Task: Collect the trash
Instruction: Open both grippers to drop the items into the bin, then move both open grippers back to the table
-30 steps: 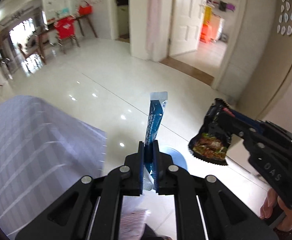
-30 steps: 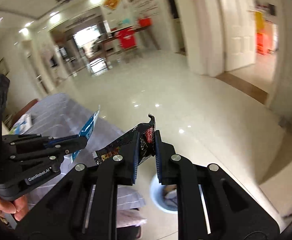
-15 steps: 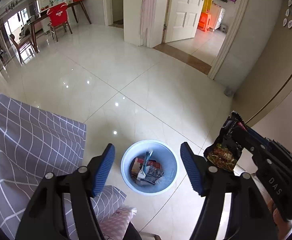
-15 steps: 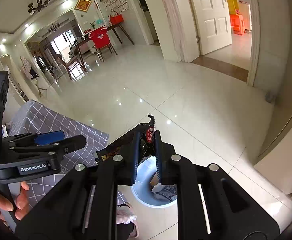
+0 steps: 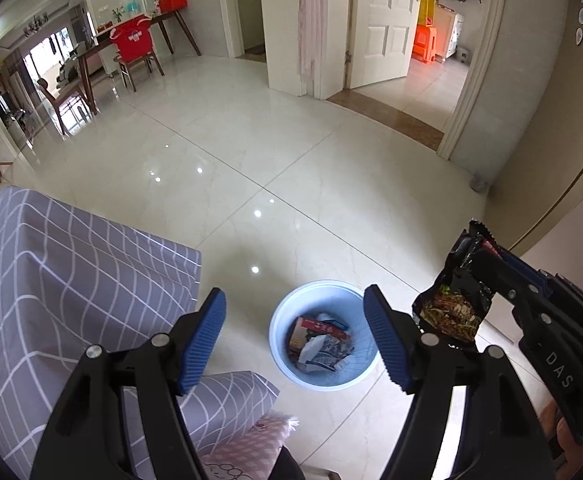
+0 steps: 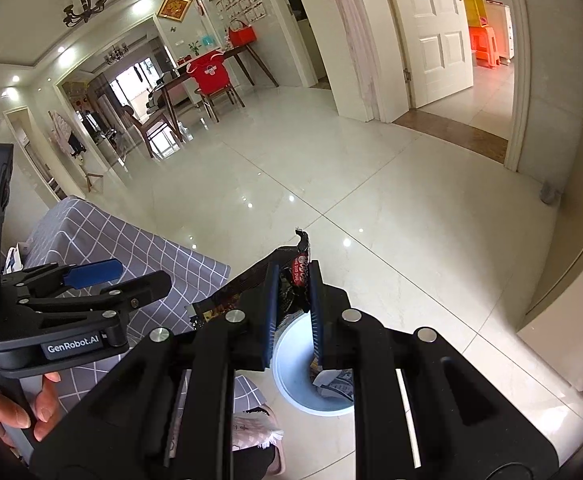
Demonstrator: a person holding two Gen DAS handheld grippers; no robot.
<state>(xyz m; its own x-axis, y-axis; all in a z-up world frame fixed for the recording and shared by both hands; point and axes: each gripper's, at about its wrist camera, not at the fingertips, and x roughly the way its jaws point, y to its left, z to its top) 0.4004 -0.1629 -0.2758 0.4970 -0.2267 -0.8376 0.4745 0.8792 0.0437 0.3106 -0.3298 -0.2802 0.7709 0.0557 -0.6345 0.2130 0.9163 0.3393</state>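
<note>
Left gripper (image 5: pixel 293 338) points down at the floor, blue ribbed pads (image 5: pixel 205 334) spread wide and jaws opening further, nothing between them; light blue trash bin (image 5: pixel 323 334) sits on the glossy tile floor (image 5: pixel 251 152) right in the gap, seen from above. Bin already holds trash: a red-and-white packet (image 5: pixel 317 326), crumpled printed wrappers (image 5: pixel 323 354), other bits too jumbled to tell. Right gripper (image 6: pixel 293 312) is clenched on a black snack wrapper (image 6: pixel 297 276), pads pinching the upper part, red logo showing between the fingers, the rest of the wrapper hanging off to the left. In the left wrist view the same wrapper dangles from the right gripper at the right edge, food picture on its face, up in the air beside the bin's right side and not in it. In the right wrist view the bin shows partly behind the fingers, below the wrapper. A hand (image 6: pixel 15 408) grips the left gripper's handle at lower left in the right wrist view. Grey checked cloth (image 5: pixel 71 280) covers furniture just left of the bin; a pink patterned slipper (image 5: pixel 247 448) shows at the bottom, near the bin. Background: dining table with a red-covered chair (image 5: pixel 133 42), white open door (image 5: pixel 387 20), orange stool (image 5: pixel 425 42) in the room beyond it.
</note>
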